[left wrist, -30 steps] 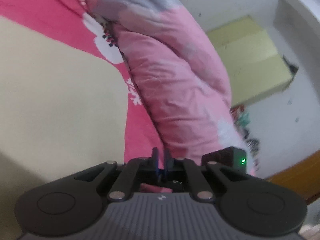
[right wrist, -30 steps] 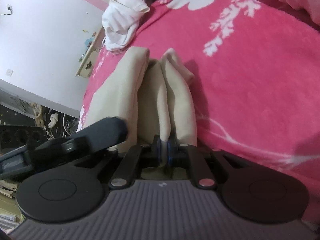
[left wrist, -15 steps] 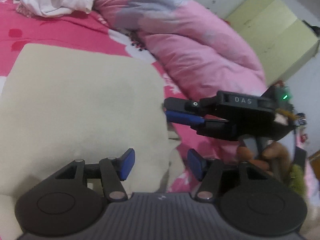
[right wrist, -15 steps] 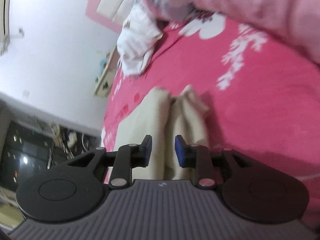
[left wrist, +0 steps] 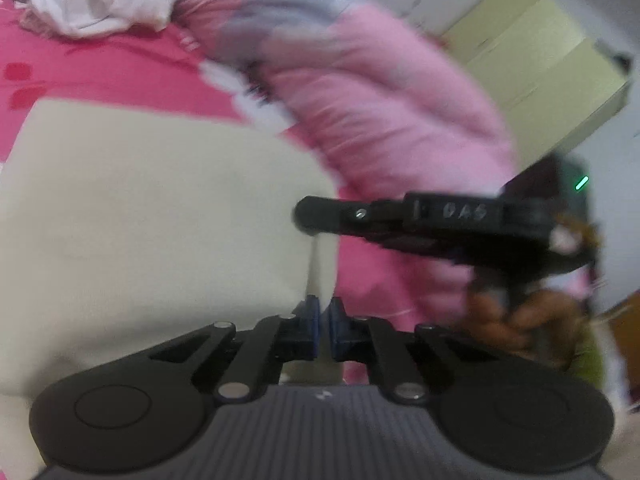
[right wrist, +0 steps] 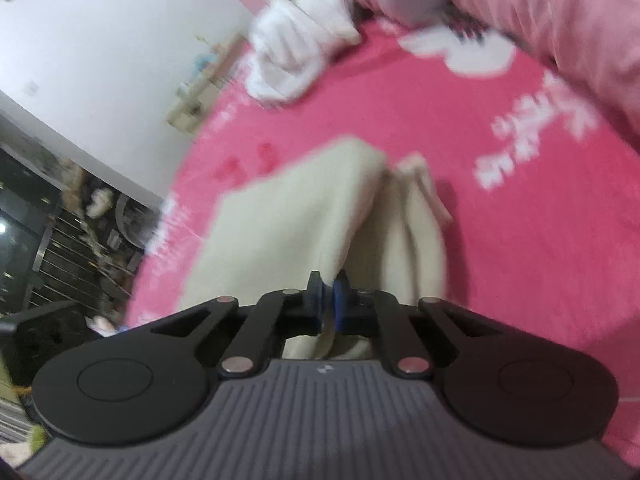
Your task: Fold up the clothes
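A cream garment (left wrist: 160,208) lies flat on the pink bed sheet (left wrist: 100,76). My left gripper (left wrist: 324,320) is at its near right corner, jaws closing tight on a thin edge of the cloth. The right gripper (left wrist: 304,216) shows side-on just beyond that corner, held by a hand (left wrist: 512,320). In the right wrist view the cream garment (right wrist: 288,220) runs away in long folds. There the right gripper (right wrist: 329,300) has its jaws closing on a fold of the cloth, which rises between the blue pads.
A rolled pink duvet (left wrist: 380,100) lies along the far side of the bed. A heap of white clothes (right wrist: 296,48) sits near the head. A yellow-green cabinet (left wrist: 540,60) stands by the wall. Dark shelving (right wrist: 40,220) is beyond the bed's left edge.
Both grippers, shut one second ago, stood open half a second ago and are now shut on the cream cloth. Both views have lifted and rolled a little.
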`<state>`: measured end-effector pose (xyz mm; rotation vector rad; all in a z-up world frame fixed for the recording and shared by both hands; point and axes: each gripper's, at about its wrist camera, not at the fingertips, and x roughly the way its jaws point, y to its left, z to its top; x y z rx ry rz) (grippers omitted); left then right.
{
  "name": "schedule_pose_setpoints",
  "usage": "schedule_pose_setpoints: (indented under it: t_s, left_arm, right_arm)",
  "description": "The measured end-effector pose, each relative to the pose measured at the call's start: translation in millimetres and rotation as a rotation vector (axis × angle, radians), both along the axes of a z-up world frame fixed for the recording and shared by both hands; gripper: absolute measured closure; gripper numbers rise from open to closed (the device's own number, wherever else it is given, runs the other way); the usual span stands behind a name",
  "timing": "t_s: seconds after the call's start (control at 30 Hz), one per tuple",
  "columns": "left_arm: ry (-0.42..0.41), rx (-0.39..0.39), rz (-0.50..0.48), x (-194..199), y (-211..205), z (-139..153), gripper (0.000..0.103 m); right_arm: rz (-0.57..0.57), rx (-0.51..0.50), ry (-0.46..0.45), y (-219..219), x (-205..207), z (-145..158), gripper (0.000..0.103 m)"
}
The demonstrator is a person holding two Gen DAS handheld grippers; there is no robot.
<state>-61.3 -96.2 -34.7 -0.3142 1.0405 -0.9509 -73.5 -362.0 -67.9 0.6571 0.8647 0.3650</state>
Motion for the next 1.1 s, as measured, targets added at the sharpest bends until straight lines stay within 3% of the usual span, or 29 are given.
schedule_pose_setpoints:
  t_s: [0.07, 0.17, 0.3, 0.4, 0.63, 0.73, 0.77, 0.87, 0.97, 1.1]
  left_arm:
    - [0.009, -0.052, -0.014, 1, 0, 10, 0.098]
    - [0.046, -0.052, -0.039, 4, -16, -4, 0.098]
    - [0.144, 0.023, -0.058, 7, -44, -68, 0.097]
    - [0.17, -0.02, -0.04, 8, -40, -82, 0.097]
    - [0.137, -0.06, -0.016, 3, -37, -80, 0.094]
    - [0.099, -0.058, -0.027, -7, -34, -70, 0.076]
    - [0.077, -0.053, -0.046, -11, -32, -63, 0.062]
    - [-0.053, -0.032, -0.047, -32, -1, -27, 0.052]
    - [-0.132, -0.049, 0.078, -44, 56, 4, 0.044]
    - [-0.174, 0.065, 0.302, -53, 120, 6, 0.038]
  right_arm:
    - [0.003, 0.017, -0.038, -7, -5, 15, 0.1]
    - [0.0, -0.021, -0.039, -18, -6, 21, 0.1]
    - [0.002, -0.2, 0.029, -11, 1, -17, 0.1]
    - [-0.017, -0.246, 0.073, -7, 4, -37, 0.099]
    - [-0.016, -0.348, -0.085, 11, -3, 5, 0.094]
    - [0.038, -0.502, -0.062, 30, 12, -19, 0.094]
    - [0.039, -0.534, -0.029, 30, 17, -32, 0.094]
    - [-0.002, -0.455, 0.013, 14, 20, -45, 0.093]
    - [-0.026, -0.443, 0.019, 4, 15, -45, 0.083]
    - [-0.064, -0.416, 0.027, -3, 14, -48, 0.075]
